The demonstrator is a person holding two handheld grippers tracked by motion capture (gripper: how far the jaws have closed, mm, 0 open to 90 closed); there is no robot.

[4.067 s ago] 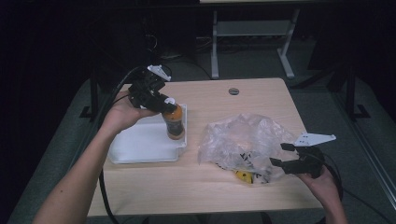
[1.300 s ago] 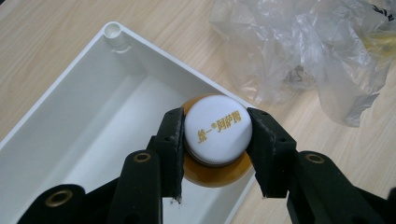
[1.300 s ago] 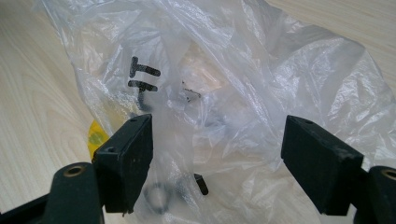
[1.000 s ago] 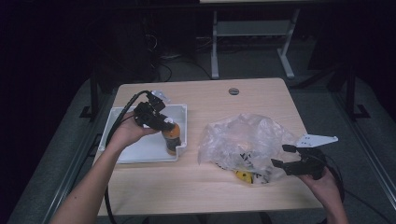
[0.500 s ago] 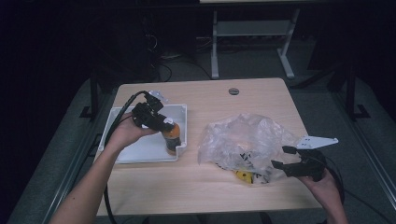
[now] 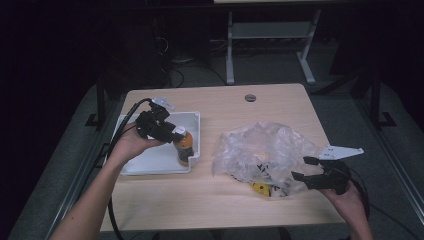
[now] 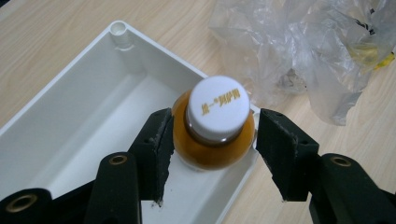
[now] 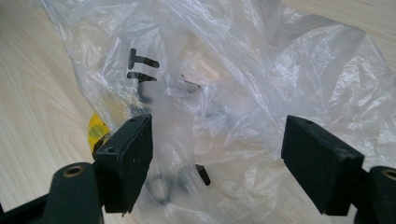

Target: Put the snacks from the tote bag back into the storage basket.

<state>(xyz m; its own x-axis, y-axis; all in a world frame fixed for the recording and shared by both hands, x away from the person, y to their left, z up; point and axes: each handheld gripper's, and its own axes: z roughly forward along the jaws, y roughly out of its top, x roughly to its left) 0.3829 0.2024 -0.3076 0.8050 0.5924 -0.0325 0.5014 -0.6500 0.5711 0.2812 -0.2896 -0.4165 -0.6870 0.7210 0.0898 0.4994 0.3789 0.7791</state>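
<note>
Plastic film comes first, nearest to us: our right gripper [image 6: 306,169] hovers at the near right edge of the crumpled clear plastic bag [image 6: 265,150], its jaws spread wide with only loose folds between them and neither pad pressing. We judge the bag feather-light, limp and slippery, so a pinch on a bunched fold should hold better than one on a single sheet. A yellow item [image 6: 260,188] sits under its near edge, and black marker strokes [image 8: 140,74] show on the film; what else lies inside we cannot tell.

Farther off and to the left, our left gripper [image 7: 212,140] straddles the small bottle [image 7: 212,135], which stands upright in the near right corner of the white plastic tray [image 6: 150,162] on the wooden table [image 6: 215,210]. Its jaws have just been opening. The bottle is between them, with a clear gap at the right pad, while the left pad lies close against the glassy shoulder, so we read the grip as released.

We judge the bottle stiff, smooth and fairly heavy for its size, being full of orange liquid. It could slip or topple if nudged by a retreating jaw. The best hold is around the rounded body just below the neck, where the pads now stand, not on the cap.

It looks squat and round-shouldered, amber-orange, with a white screw cap [image 7: 217,106] bearing small gold lettering.
</note>
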